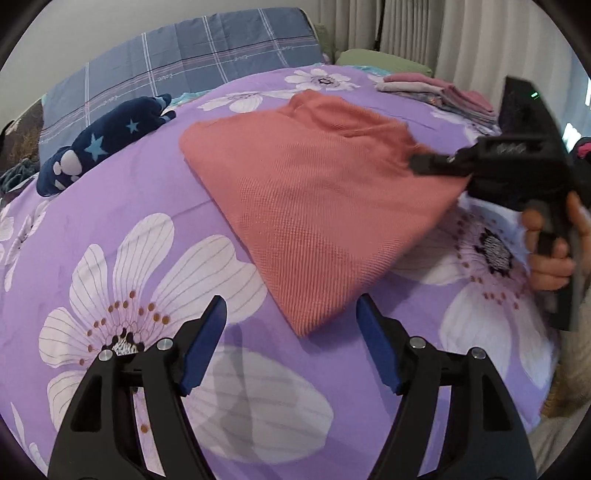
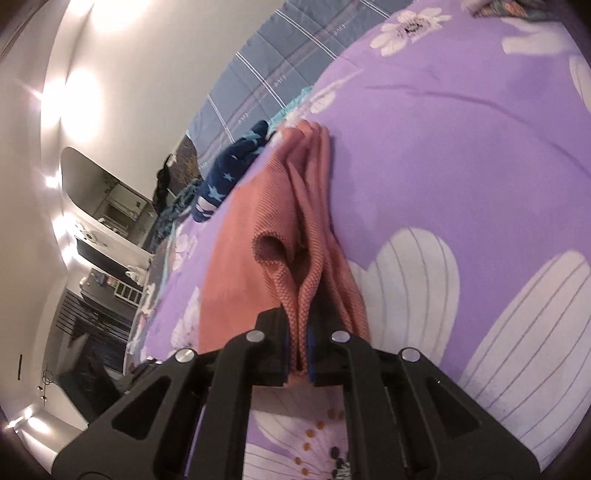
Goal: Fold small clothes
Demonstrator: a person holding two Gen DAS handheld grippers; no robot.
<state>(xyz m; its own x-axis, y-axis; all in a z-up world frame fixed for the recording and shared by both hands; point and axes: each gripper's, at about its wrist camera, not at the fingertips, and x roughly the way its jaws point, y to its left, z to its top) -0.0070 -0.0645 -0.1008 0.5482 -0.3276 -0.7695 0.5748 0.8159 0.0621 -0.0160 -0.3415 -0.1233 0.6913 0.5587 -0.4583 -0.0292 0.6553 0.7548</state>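
Salmon garment (image 1: pixel 314 199) lies mid-bed on the purple floral sheet (image 1: pixel 155 177). Right gripper (image 2: pixel 298 343) is clamped on its bunched right edge, lifted a bit. Left gripper (image 1: pixel 291 328) has fingers wide apart, empty, w/ the near corner just ahead. Imo pin that corner first, then carry the fold over low & slow so layers stay aligned.

I am working in a home bedroom. Ahead of my tongs spreads a bed under a purple flowered cover (image 1: pixel 155 192), with a blue plaid quilt (image 1: pixel 184 70) against the wall beyond. A navy star-patterned soft toy (image 1: pixel 99 144) lies far left, folded clothes (image 1: pixel 436 88) are stacked far right, and pale curtains (image 1: pixel 443 29) hang behind.
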